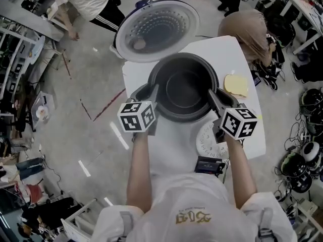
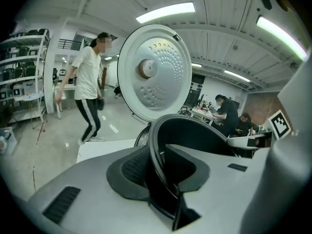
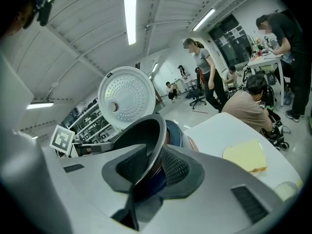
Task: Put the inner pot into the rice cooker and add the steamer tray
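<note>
The inner pot [image 1: 184, 88] sits in the rice cooker [image 1: 181, 118]; my left hand-held gripper [image 1: 150, 92] and right hand-held gripper [image 1: 216, 98] straddle its rim, jaws apart. Next, I reckon: steamer tray [image 1: 208, 141], beside my right.

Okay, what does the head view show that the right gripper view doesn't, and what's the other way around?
Only the head view: the person's forearms, a black device at the table's near edge, and a look straight down into the pot.
Only the right gripper view: ceiling lights, and the pot's rim standing between the right gripper's fingers.
Both: the pot, the open lid, the yellow sponge, the white table and the seated person.
</note>
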`<control>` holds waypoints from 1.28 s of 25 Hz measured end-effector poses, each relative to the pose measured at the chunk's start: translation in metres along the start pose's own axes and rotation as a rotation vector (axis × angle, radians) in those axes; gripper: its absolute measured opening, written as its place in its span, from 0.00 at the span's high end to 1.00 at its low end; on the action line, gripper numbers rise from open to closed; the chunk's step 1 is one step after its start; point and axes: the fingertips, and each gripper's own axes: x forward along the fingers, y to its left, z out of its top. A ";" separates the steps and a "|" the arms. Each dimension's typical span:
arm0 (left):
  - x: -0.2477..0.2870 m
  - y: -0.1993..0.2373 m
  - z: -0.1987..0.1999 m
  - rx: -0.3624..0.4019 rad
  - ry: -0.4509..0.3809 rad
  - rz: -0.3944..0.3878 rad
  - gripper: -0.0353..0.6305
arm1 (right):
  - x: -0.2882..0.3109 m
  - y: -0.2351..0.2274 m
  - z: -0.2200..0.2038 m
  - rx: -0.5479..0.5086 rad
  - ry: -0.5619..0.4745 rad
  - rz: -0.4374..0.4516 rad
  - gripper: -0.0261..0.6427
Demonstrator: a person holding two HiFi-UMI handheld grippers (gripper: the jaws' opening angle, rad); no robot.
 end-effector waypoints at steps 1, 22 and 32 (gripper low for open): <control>0.001 0.000 -0.002 0.000 0.007 0.001 0.77 | 0.001 0.000 0.000 -0.016 0.003 -0.005 0.80; -0.003 -0.002 0.001 0.150 -0.041 0.068 0.62 | -0.014 0.002 0.006 -0.287 -0.019 -0.161 0.74; -0.038 -0.009 0.005 0.063 -0.111 -0.016 0.60 | -0.051 0.008 -0.010 -0.218 -0.065 -0.206 0.74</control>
